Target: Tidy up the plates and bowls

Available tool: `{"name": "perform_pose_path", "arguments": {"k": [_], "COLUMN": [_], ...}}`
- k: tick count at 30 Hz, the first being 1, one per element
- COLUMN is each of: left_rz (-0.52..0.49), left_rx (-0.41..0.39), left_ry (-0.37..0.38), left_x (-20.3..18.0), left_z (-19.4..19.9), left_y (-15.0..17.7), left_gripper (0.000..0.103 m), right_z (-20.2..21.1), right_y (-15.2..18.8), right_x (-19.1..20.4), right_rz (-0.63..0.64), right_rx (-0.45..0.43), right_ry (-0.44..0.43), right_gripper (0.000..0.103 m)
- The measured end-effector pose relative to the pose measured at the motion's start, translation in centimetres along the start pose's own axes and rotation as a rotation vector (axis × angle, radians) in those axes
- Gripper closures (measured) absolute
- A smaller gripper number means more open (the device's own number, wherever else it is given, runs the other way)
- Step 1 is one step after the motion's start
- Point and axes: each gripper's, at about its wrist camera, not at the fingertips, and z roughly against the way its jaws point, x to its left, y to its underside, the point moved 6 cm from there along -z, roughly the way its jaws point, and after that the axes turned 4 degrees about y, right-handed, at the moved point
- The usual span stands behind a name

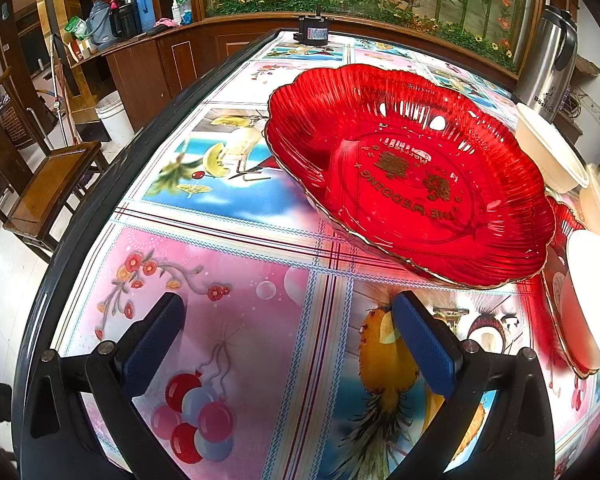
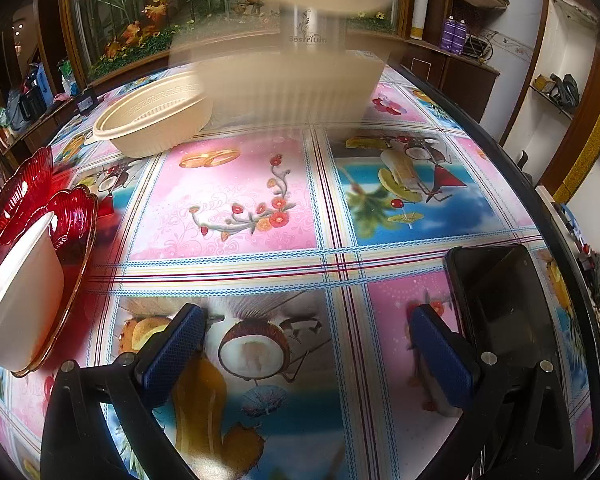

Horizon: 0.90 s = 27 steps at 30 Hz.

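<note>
A large red scalloped plate (image 1: 412,176) lies on the patterned table, just ahead of my open, empty left gripper (image 1: 288,340). A second red plate (image 2: 70,224) at the right view's left edge holds a white bowl (image 2: 20,292); the same bowl shows in the left wrist view (image 1: 592,300). A beige bowl (image 2: 156,116) stands farther back and also shows in the left wrist view (image 1: 548,148). Another beige bowl (image 2: 296,84) appears blurred at the top of the right view. My right gripper (image 2: 304,348) is open and empty, low over the table.
A black phone (image 2: 504,304) lies by my right gripper's right finger. A steel thermos (image 1: 548,64) stands at the far right table edge. A small black device (image 1: 314,32) sits at the far end. A wooden chair (image 1: 52,184) stands left of the table.
</note>
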Motion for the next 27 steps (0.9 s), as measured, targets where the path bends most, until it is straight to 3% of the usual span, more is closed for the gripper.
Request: {"name": "perform_pose_path", "arguments": {"k": [27], "left_rz": [0.013], "left_rx": [-0.003], "left_ry": [-0.013], "left_x": [-0.1], "left_z": [-0.37], "left_y": [0.22], "left_gripper": [0.0], "right_z": [-0.06], "right_y": [0.11], "right_x": [-0.36], "right_rz": [-0.002], "right_rx": [0.001], "right_ry": [-0.003], "right_gripper": [0.0]}}
